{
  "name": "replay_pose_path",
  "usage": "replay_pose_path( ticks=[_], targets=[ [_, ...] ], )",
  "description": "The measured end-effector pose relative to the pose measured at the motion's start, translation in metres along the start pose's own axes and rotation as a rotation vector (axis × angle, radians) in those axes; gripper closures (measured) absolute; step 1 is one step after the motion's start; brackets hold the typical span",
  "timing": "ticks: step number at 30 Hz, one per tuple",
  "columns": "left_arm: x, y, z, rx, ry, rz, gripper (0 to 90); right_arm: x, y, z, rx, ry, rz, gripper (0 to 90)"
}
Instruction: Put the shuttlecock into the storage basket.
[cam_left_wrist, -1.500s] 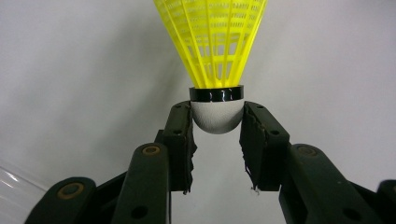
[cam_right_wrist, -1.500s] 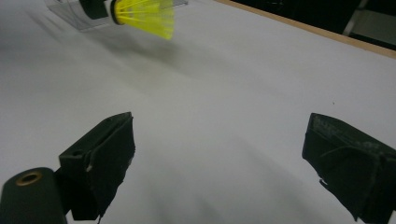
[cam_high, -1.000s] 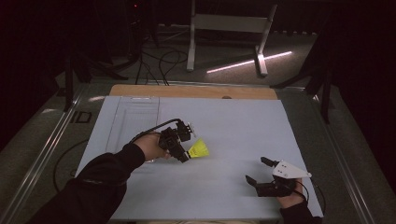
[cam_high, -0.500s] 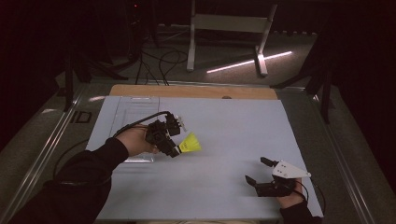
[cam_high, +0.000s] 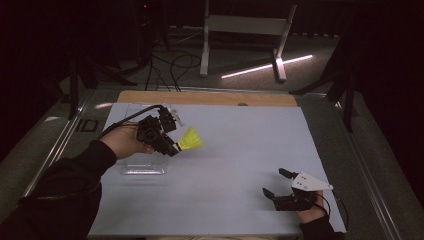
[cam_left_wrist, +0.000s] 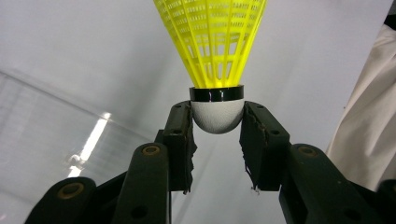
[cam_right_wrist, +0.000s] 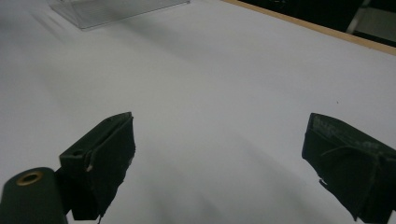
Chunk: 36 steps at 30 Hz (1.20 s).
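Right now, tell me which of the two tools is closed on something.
The left tool, held up at the table's left: its pads clamp the white cork of the yellow shuttlecock. The right tool sits wide open, nothing between its jaws.

Black claws (cam_high: 172, 145), dark sleeves (cam_high: 65, 190)

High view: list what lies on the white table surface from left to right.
Clear plastic box → left tool → yellow shuttlecock → right tool.
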<state>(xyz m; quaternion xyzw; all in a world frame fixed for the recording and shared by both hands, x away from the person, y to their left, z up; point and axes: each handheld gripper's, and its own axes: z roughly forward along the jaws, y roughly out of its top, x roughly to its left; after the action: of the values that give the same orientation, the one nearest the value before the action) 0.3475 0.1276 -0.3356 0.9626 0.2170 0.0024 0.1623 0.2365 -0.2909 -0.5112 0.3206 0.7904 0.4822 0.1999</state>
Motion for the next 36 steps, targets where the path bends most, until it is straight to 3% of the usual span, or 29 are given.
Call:
replay_pose_path(
  ticks=[3, 11, 15, 23, 36],
  targets=[
    [0.004, -0.005, -0.01, -0.01, 0.022, -0.006, 65.9, 0.0, 0.0, 0.001, -0.001, 0.001, 0.001, 9.6],
    [0.019, -0.022, -0.034, -0.046, 0.056, -0.101, 65.9, 0.0, 0.0, 0.001, 0.001, 0.001, 0.002, 9.7],
    [0.024, -0.031, -0.043, -0.056, 0.087, -0.128, 65.9, 0.0, 0.0, 0.001, 0.003, 0.0, 0.0, 9.6],
    [0.038, -0.054, -0.059, -0.071, 0.134, -0.254, 65.9, 0.0, 0.0, 0.001, 0.0, 0.003, 0.001, 9.6],
    [0.051, -0.094, -0.054, -0.063, 0.166, -0.413, 65.8, 0.001, 0.001, 0.001, 0.003, 0.0, -0.002, 9.7]
  ],
)
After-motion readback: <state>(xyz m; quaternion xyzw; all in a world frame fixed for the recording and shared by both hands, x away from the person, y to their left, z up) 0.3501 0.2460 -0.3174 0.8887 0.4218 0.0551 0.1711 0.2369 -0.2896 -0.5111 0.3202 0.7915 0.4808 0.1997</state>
